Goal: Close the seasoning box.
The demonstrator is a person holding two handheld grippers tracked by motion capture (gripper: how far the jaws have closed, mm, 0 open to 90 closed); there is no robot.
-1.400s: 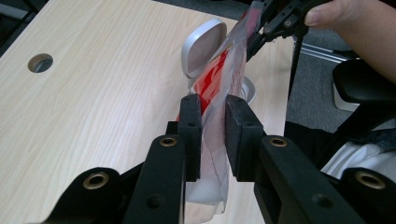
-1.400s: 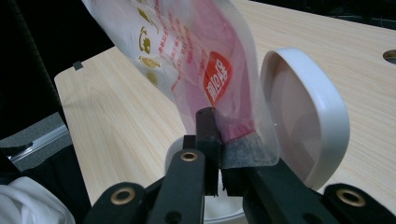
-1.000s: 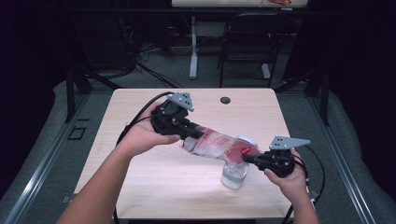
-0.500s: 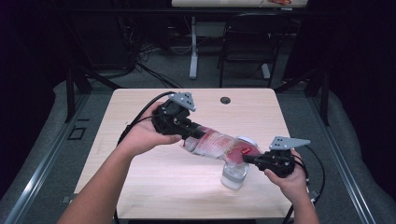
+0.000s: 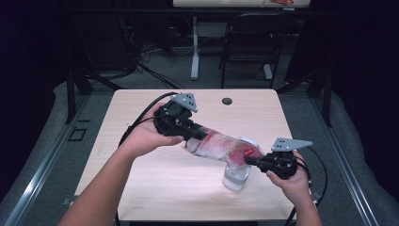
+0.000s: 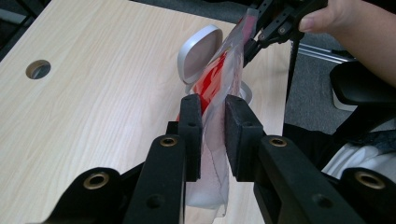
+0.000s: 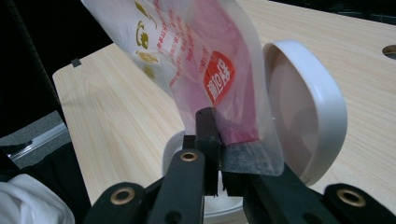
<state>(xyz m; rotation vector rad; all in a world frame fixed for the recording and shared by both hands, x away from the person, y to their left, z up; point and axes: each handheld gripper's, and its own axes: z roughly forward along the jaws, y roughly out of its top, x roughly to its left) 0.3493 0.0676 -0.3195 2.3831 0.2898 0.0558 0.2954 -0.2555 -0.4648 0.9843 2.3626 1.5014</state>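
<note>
Little has changed since the earlier frames: the plastic bag (image 5: pixel 221 147) still stretches across the middle of the high view, held clear of the table (image 5: pixel 141 188) between both tools, at most a touch lower over the white container (image 5: pixel 235 176) at lower right. The left gripper (image 5: pixel 193 133) stays clamped on the bag's upper-left end, jaws nearly closed on the film. The right gripper (image 5: pixel 249 161) stays pinched tight on the lower-right end, just above the container, whose round lid (image 7: pixel 303 126) stands open behind the bag.
</note>
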